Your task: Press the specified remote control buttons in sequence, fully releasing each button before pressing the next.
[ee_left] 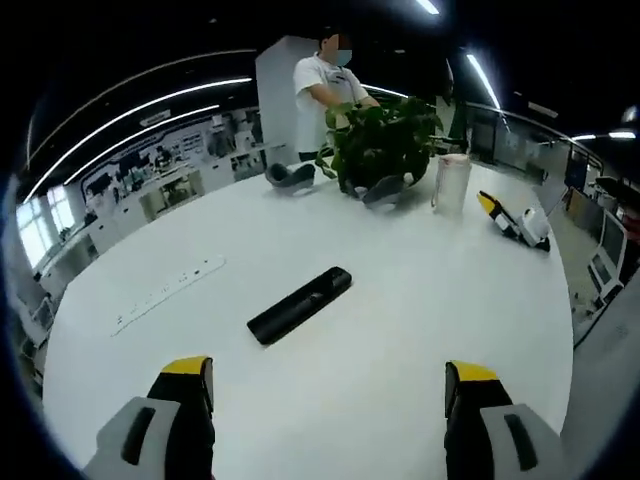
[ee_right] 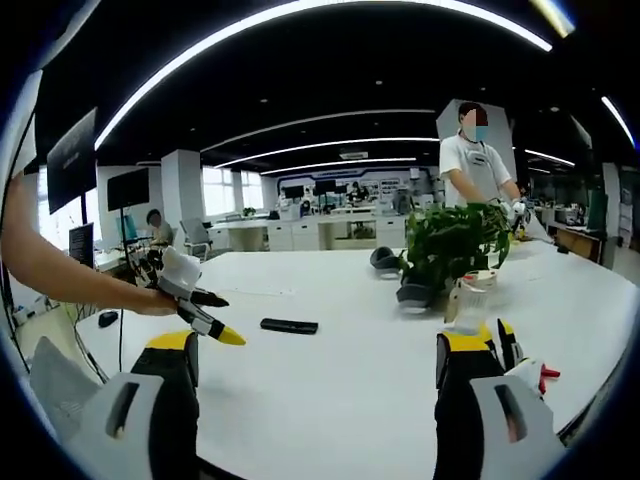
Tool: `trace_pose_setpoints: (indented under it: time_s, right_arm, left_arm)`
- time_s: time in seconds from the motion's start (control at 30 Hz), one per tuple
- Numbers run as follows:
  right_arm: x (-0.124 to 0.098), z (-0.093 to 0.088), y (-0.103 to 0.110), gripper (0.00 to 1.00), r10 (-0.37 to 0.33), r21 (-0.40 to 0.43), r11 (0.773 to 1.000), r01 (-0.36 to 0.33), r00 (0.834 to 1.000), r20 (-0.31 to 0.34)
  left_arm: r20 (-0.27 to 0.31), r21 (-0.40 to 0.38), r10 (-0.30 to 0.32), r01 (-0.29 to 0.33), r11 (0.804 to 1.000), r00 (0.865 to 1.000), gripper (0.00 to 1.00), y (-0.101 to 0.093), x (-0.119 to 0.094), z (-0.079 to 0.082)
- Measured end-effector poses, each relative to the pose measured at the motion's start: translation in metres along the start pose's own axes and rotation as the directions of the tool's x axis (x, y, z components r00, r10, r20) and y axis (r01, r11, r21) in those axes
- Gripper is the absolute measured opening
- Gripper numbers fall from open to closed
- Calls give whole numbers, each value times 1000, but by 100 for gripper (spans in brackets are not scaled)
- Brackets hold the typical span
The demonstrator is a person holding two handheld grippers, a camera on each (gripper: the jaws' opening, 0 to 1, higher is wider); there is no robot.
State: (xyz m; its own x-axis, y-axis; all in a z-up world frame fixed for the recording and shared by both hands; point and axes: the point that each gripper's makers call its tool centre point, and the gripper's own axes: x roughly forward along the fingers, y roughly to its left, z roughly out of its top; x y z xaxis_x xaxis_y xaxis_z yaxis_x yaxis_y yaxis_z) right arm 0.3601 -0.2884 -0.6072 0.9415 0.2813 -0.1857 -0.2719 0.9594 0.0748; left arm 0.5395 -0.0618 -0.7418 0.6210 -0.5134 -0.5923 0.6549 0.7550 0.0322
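A black remote control (ee_left: 300, 304) lies flat on the white round table (ee_left: 400, 330), its long side slanting up to the right. My left gripper (ee_left: 328, 385) hangs over the table just short of it, jaws wide open and holding nothing. In the right gripper view the remote (ee_right: 288, 325) sits far off at mid-table. My right gripper (ee_right: 318, 370) is low near the table edge, open and holding nothing. It appears from the left gripper view as a yellow-tipped tool (ee_left: 515, 222) beyond the jug. A hand holds the left gripper (ee_right: 205, 315) in from the left, open.
A potted plant (ee_left: 385, 140) stands at the far side with two grey items (ee_left: 290, 177) beside it, and a person (ee_left: 322, 85) behind. A clear jug (ee_left: 450, 182) stands right of the plant. A white power strip (ee_left: 165, 293) lies left of the remote.
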Motion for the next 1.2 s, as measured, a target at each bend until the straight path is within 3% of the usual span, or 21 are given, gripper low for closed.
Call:
trace_pose_setpoints:
  time_s: [0.23,0.4,0.57,0.8,1.03,1.2]
  right_arm:
    - [-2,4,2,100,8,-4,1000,-8,1000,23]
    - [-2,6,2,100,10,-10,1000,-9,999,31]
    - [-3,7,2,100,11,-8,1000,-11,999,36]
    - [-4,7,4,100,17,-13,1000,-16,999,43]
    - [-4,8,4,100,16,-22,1000,-15,999,47]
    - [-4,7,5,100,18,-25,1000,-17,999,44]
  left_arm:
    - [79,-65,28,-23,998,996,100,-16,-30,8]
    - [149,-125,69,-51,991,986,100,-27,-56,16]
    - [210,-182,143,-105,978,967,100,-29,-86,21]
    - [251,-247,227,-164,955,941,100,-36,-124,19]
    - [281,-258,294,-224,940,914,100,-48,-155,13]
    - [282,-254,319,-250,934,905,100,-53,-175,10]
